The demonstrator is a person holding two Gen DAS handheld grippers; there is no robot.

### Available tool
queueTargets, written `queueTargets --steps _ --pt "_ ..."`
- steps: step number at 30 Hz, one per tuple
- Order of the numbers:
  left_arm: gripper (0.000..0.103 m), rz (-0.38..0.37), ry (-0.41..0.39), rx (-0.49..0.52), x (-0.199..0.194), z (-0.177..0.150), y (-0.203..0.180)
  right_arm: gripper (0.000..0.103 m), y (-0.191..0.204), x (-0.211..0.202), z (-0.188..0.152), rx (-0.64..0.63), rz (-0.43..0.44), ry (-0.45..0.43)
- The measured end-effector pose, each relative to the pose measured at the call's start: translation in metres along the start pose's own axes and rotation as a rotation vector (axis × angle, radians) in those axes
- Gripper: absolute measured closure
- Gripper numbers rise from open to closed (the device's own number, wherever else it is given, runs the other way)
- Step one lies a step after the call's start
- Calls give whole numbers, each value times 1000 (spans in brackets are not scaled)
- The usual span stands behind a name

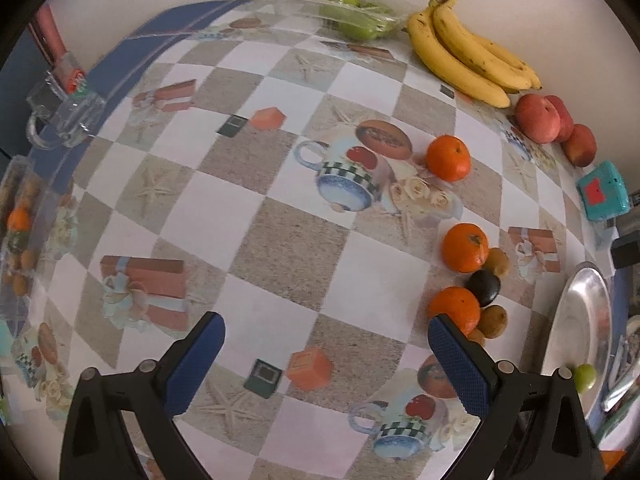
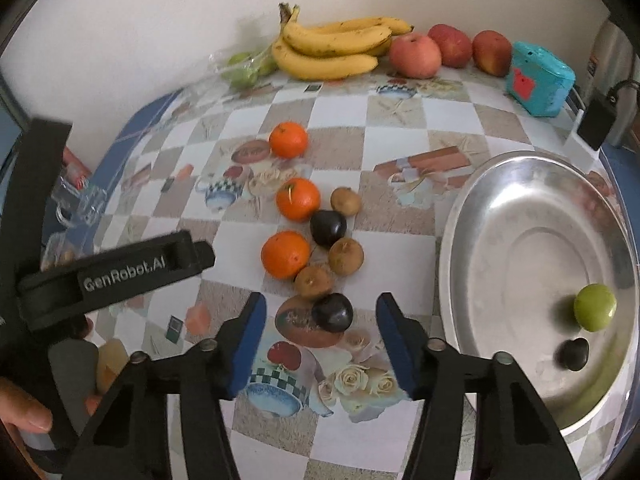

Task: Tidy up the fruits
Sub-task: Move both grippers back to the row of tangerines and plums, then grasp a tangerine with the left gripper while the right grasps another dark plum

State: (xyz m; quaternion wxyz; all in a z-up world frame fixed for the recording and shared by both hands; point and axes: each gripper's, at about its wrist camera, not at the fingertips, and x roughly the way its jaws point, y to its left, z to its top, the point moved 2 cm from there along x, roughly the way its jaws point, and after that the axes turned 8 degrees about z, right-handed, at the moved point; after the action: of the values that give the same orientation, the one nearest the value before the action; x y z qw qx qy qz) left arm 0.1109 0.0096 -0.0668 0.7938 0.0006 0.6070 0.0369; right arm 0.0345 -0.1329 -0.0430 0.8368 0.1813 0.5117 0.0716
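My right gripper (image 2: 320, 312) is open and empty, its jaws on either side of a dark plum (image 2: 332, 313) on the table. Behind it lie three oranges (image 2: 298, 199), several brown kiwis (image 2: 346, 256) and another dark plum (image 2: 328, 227). A steel tray (image 2: 500, 208) at the right holds a green fruit (image 2: 595, 306) and a dark plum (image 2: 573, 353). My left gripper (image 1: 326, 330) is open and empty over the patterned tablecloth, with the oranges (image 1: 465, 247) to its right. The tray also shows in the left wrist view (image 1: 580, 312).
Along the wall lie a bag of green fruit (image 2: 244, 70), a banana bunch (image 2: 332, 46) and three red apples (image 2: 416, 56). A teal box (image 2: 540, 78) and a black adapter (image 2: 598, 122) stand at the back right. A glass mug (image 1: 64, 116) sits at the left edge.
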Motion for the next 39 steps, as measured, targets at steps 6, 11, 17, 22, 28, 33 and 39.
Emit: queueTargets --steps 6,11,17,22,28,33,39 --pt "0 -80 48 23 10 4 -12 60 -1 13 0 13 26 45" --pt "1 -126 54 62 11 4 -26 61 -4 25 -1 13 2 80" --pt "8 -197 68 106 14 7 -44 61 -6 36 -3 7 -37 116" --pt "17 -216 63 147 17 9 -56 61 -3 43 -2 3 -59 128" --pt "28 -227 79 156 24 9 -61 61 -2 48 -1 11 -60 134" --pt "38 -247 87 149 27 8 -62 67 -1 52 1 11 -58 133" --pt "59 -313 103 130 27 7 -64 70 -4 52 -1 29 -51 126"
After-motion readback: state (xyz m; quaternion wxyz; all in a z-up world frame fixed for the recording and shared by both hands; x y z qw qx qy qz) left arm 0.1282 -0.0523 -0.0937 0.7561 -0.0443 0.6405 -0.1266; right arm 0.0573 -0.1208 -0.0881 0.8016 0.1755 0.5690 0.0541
